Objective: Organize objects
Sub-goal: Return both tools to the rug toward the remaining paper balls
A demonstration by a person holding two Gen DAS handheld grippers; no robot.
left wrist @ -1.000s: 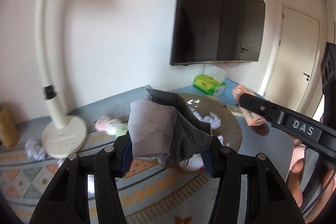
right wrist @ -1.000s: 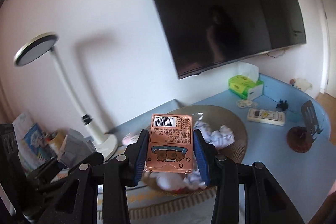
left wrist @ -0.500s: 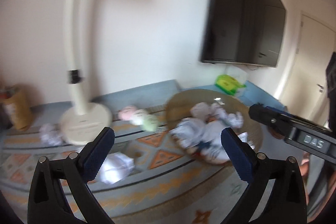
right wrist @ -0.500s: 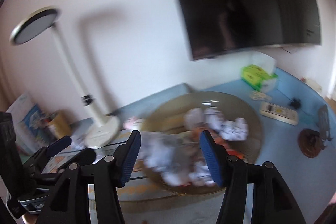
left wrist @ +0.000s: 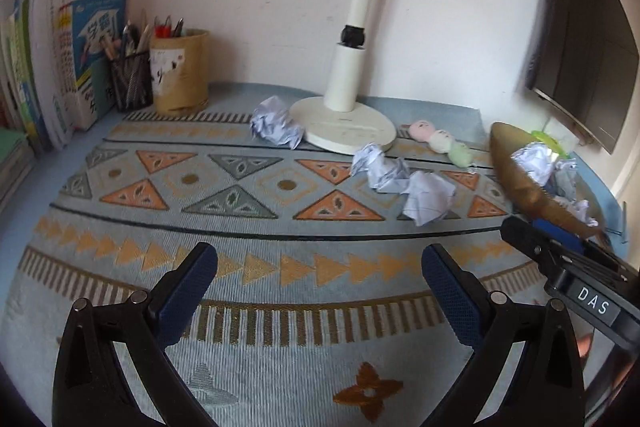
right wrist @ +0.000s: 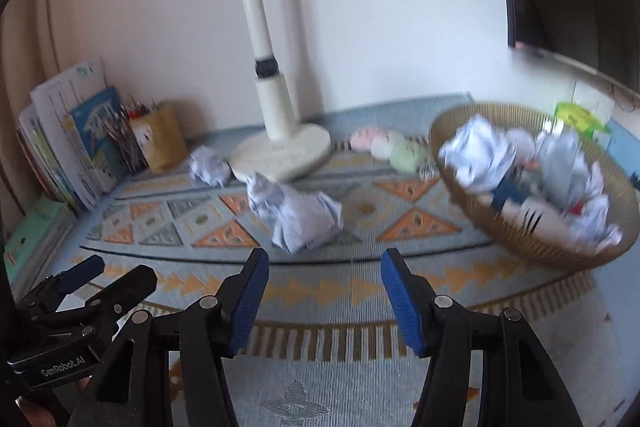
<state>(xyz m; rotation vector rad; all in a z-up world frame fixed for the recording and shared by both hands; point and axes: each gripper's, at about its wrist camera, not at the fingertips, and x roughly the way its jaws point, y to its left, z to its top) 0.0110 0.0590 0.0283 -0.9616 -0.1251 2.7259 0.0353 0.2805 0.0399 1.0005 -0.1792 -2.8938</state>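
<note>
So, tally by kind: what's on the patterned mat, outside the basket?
Crumpled paper balls: 3
Plush balls, pink, white, green: 3
Desk lamp: 1
Total: 7

A pale blue woven mat (left wrist: pixel 280 291) is showing orange and grey triangles and tan stripes. At twelve o'clock a cream lamp base (left wrist: pixel 344 125) is sitting beside white crumpled paper balls (left wrist: pixel 404 183). At two o'clock a golden-brown basket (right wrist: pixel 532 243) is holding white paper.
</note>
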